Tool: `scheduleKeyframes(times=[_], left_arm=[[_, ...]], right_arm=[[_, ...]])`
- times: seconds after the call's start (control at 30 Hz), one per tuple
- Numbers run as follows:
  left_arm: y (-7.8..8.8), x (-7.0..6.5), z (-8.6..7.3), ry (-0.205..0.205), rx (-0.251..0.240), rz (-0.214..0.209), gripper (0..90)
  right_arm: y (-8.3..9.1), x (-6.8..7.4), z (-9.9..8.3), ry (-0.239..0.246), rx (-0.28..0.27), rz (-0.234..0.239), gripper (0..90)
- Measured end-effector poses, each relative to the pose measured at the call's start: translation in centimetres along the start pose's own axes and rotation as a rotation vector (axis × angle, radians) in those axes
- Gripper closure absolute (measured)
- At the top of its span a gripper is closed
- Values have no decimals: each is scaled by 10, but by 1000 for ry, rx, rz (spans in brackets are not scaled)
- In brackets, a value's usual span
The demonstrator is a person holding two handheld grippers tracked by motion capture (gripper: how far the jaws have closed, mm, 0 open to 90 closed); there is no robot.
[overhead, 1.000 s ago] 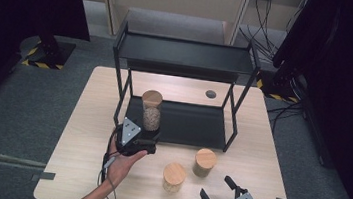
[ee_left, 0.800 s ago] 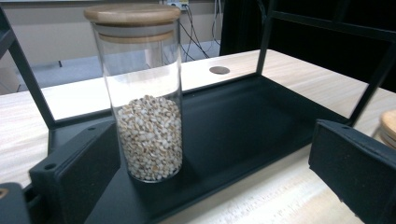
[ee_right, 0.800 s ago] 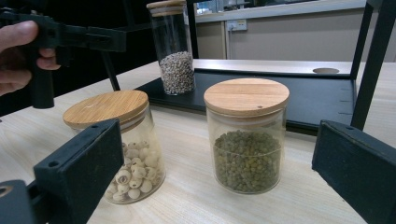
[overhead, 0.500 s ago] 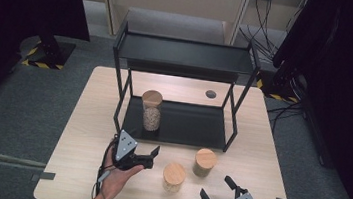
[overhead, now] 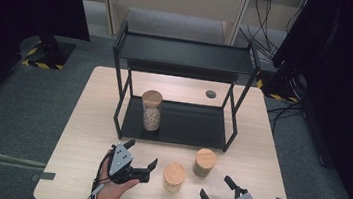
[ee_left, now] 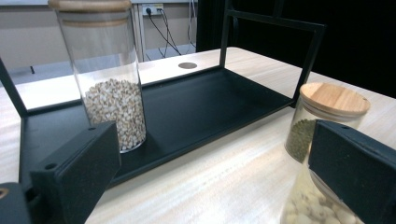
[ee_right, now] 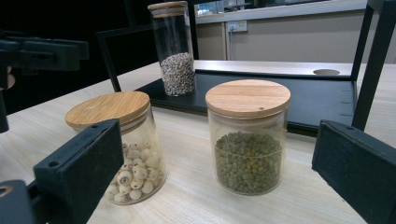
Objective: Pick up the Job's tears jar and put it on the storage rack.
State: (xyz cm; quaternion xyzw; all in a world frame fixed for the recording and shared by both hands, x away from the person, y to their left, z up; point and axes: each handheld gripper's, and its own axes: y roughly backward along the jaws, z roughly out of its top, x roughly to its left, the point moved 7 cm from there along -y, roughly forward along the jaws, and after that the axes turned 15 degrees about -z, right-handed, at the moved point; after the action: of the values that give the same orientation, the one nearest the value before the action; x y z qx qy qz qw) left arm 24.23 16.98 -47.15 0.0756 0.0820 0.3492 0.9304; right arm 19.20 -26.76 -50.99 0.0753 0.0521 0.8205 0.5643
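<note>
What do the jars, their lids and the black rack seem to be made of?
Jars: clear and glossy, probably glass, since the contents show through with reflections. Lids: pale wood or bamboo, matte, with visible grain. Rack: thin black bars and flat shelves with a matte coat, likely painted metal.

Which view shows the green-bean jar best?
Right gripper view: the green-bean jar stands whole and close between the jaws. The left gripper view shows it partly hidden behind a jaw; the high view mostly shows its lid.

Left gripper jaws spread wide, hand beneath; right gripper jaws wide, empty.
</note>
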Motion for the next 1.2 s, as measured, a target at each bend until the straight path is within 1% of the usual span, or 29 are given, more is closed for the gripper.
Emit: scheduleKeyframes(times=[0.17,0.27,0.4,0.57,0.8,0.9,1.0,1.1,1.2], left_arm=[[8,-5,-7,0,4,-12,17],[12,-8,-11,-8,4,-18,18],[15,-12,-14,-8,3,-27,17],[21,-18,-22,-25,-4,-37,17],[26,-21,-30,-18,4,-57,17],[28,-22,-31,-17,3,-56,17],[29,-25,-35,-32,1,-53,17],[29,-26,-38,-22,-5,-57,17],[32,-26,-40,-32,-11,-48,15]], right_arm=[[0,0,0,1,0,1,24],[0,0,0,1,-1,0,24],[0,0,0,1,0,0,24],[0,1,0,1,-1,1,24],[0,1,0,2,-1,0,24],[0,1,0,3,1,1,24],[-1,1,0,4,0,2,24],[0,1,0,6,-2,2,24],[1,1,0,9,-6,4,24]])
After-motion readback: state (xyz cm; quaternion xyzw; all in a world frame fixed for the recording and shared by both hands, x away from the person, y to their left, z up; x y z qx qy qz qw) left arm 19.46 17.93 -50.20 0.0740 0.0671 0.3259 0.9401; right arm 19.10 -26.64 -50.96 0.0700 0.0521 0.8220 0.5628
